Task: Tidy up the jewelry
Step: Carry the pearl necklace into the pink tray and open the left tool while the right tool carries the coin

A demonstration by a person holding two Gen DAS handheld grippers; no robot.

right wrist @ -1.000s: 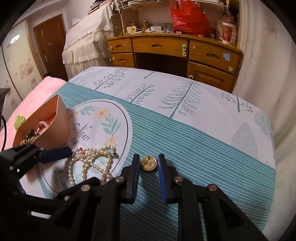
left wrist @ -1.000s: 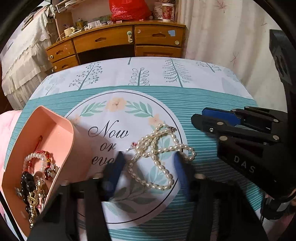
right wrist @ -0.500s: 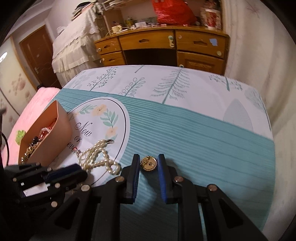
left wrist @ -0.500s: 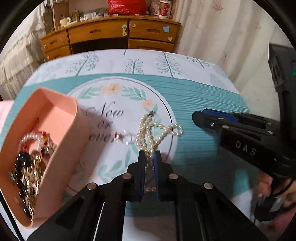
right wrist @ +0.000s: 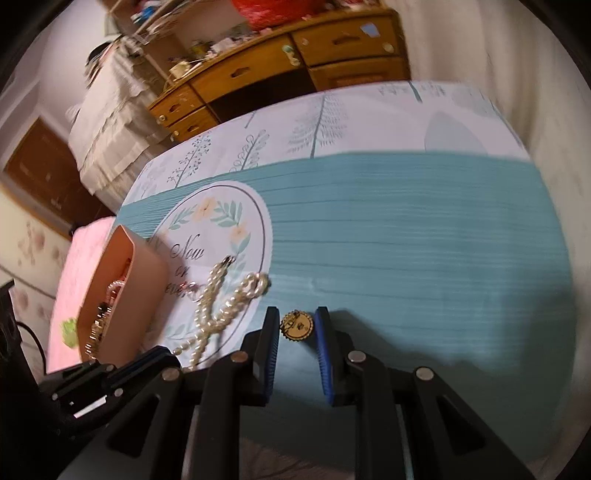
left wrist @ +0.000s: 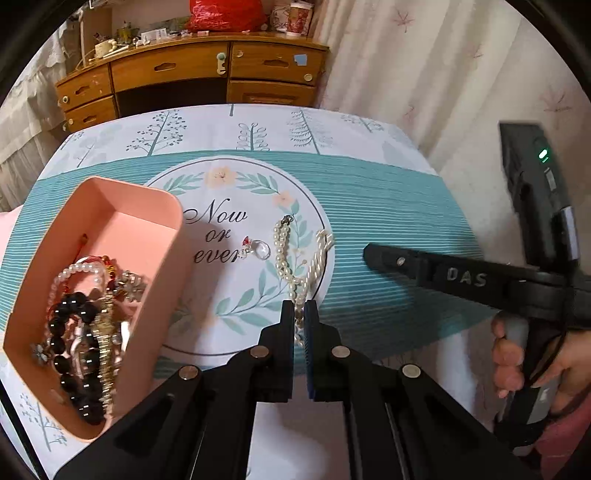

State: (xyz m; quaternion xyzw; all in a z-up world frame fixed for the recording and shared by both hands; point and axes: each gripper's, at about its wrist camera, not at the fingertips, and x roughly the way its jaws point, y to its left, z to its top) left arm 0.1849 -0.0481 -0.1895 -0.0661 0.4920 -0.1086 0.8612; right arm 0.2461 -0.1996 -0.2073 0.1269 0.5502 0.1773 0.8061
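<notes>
My left gripper (left wrist: 299, 314) is shut on a white pearl necklace (left wrist: 282, 254). The strands run from its jaws away over the round print of the tablecloth (left wrist: 388, 206). A pink box (left wrist: 147, 206) with several bead bracelets and chains stands to its left. A small clear pendant (left wrist: 258, 250) lies on the print between the box and the pearls. My right gripper (right wrist: 296, 325) is shut on a round gold brooch (right wrist: 297, 325), a little above the teal stripes. In the right wrist view the pearl necklace (right wrist: 221, 306), the pink box (right wrist: 125, 288) and the left gripper (right wrist: 162, 356) sit at lower left.
A wooden desk (left wrist: 177, 70) with drawers stands beyond the table's far edge, with a red bag (left wrist: 225, 14) on top. A pale curtain (left wrist: 443, 74) hangs to the right. A hand (left wrist: 509, 354) holds the right gripper's handle. A pink cloth (right wrist: 85, 258) lies left of the box.
My left gripper shut on the pearl necklace and drew it back, pulling the loose loops into a long line. The right gripper rolled, the brooch still in it.
</notes>
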